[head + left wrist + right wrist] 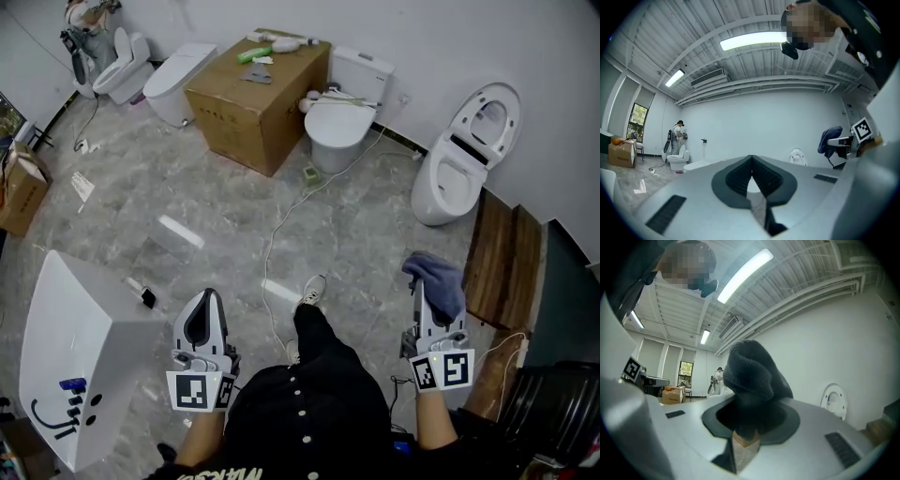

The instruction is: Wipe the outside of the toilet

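While the right tongs [421, 298] clench a dark blue cloth [439, 281], the left tongs [205, 302] sit pressed together, empty; the open-lidded toilet [455, 173] stands well ahead of the right tongs.

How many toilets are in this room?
4: a far-left toilet, a second toilet beside it, a third toilet right of the cardboard box, an open-lid toilet at right. The white fixture lower left may be another.

1. The left gripper [751, 159] fills the lower frame, its dark-padded jaws pressed together with nothing between them.
2. At right, the right gripper [835, 141] carries a blue cloth [828, 137].
3. A white toilet [797, 156], lid raised, stands against the far wall.
4. Far left, a person [675, 137] stands beside another toilet [675, 161].
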`<state>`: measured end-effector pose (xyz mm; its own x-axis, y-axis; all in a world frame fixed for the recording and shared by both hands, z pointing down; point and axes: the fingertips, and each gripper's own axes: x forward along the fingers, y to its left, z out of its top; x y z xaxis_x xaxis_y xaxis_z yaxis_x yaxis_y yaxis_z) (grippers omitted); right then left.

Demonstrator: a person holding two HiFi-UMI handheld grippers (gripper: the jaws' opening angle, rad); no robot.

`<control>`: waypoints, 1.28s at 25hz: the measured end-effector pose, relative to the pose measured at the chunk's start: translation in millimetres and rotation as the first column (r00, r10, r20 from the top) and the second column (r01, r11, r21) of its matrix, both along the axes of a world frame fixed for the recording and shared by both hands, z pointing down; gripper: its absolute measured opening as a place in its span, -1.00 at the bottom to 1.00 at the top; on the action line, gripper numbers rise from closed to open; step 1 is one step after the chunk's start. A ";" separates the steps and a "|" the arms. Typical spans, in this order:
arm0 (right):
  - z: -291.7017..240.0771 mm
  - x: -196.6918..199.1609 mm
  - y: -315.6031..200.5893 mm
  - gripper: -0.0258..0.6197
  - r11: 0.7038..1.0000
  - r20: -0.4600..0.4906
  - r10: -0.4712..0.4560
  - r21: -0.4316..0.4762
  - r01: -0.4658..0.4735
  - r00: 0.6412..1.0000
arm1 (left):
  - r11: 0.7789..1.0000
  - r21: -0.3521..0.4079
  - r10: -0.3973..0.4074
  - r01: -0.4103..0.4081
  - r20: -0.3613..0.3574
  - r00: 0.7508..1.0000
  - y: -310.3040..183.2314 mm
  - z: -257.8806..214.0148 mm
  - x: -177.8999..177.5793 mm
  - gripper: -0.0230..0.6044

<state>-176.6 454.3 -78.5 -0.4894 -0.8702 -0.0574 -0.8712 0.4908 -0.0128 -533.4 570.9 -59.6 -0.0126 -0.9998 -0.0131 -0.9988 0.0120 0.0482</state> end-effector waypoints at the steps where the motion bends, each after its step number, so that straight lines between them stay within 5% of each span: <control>1: 0.3 -5.0 -6.1 -0.63 1.000 0.005 -0.003 0.004 0.003 1.000 | 1.000 0.002 -0.006 0.006 0.002 1.000 -3.4 0.4 -4.5 -0.89; 20: -2.6 -70.8 -185.0 -0.63 1.000 0.042 -0.006 0.015 0.005 0.999 | 1.000 0.014 -0.023 0.023 0.037 0.999 -177.3 -15.1 -74.8 -0.89; 32: 0.2 -88.0 -276.7 -0.63 1.000 0.045 0.009 -0.013 -0.009 0.999 | 1.000 -0.013 -0.001 0.001 0.026 1.000 -273.5 -13.7 -87.1 -0.89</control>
